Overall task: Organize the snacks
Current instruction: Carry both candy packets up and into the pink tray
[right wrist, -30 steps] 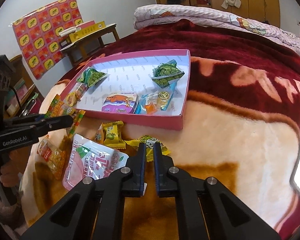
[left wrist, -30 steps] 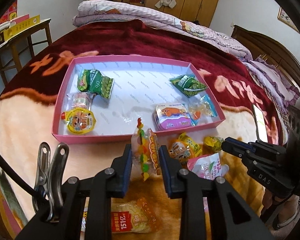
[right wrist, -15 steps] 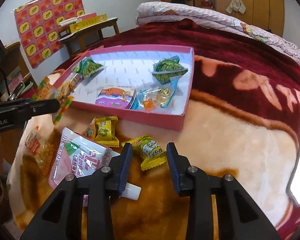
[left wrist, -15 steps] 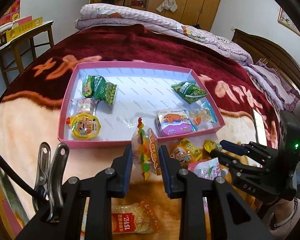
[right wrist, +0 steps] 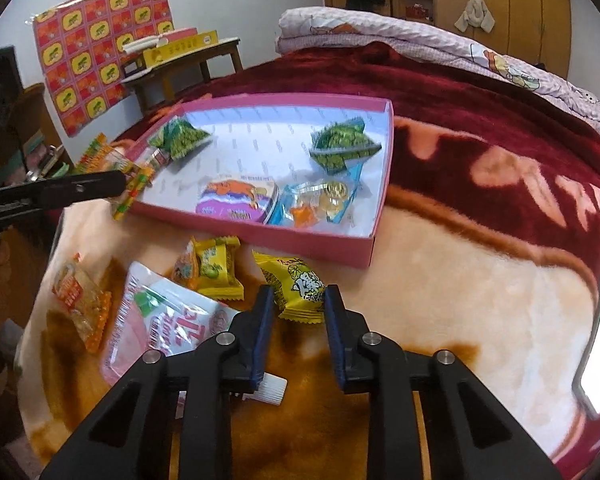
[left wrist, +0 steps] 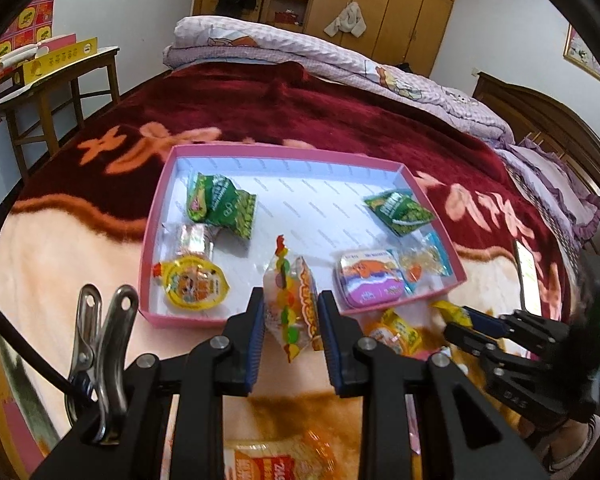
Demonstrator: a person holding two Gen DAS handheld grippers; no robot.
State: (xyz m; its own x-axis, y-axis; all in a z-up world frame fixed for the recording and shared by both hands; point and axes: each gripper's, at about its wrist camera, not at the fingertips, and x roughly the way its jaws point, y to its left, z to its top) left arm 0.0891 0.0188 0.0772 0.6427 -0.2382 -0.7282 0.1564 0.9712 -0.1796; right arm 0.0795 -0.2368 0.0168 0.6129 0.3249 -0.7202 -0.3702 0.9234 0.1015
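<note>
L claw (left wrist: 291,316) clamped the gummy-candy packet (left wrist: 290,300) upright, w/ it held just above the pink tray's near rim (left wrist: 188,316) ready to drop in, while R claw (right wrist: 298,312) had just been closing on the yellow sour-candy packet (right wrist: 296,286) b/c that's next off the blanket (right wrist: 440,280).

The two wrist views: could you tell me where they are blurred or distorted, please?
Left wrist view: fisheye bends the room's edges; the orange packet at the bottom is blurred. Right wrist view: the phone screen glares white; the pink box stays fairly sharp.

folded quilt (left wrist: 340,60) on the bed, wardrobe (left wrist: 380,8) behind, wooden table (right wrist: 180,68).
</note>
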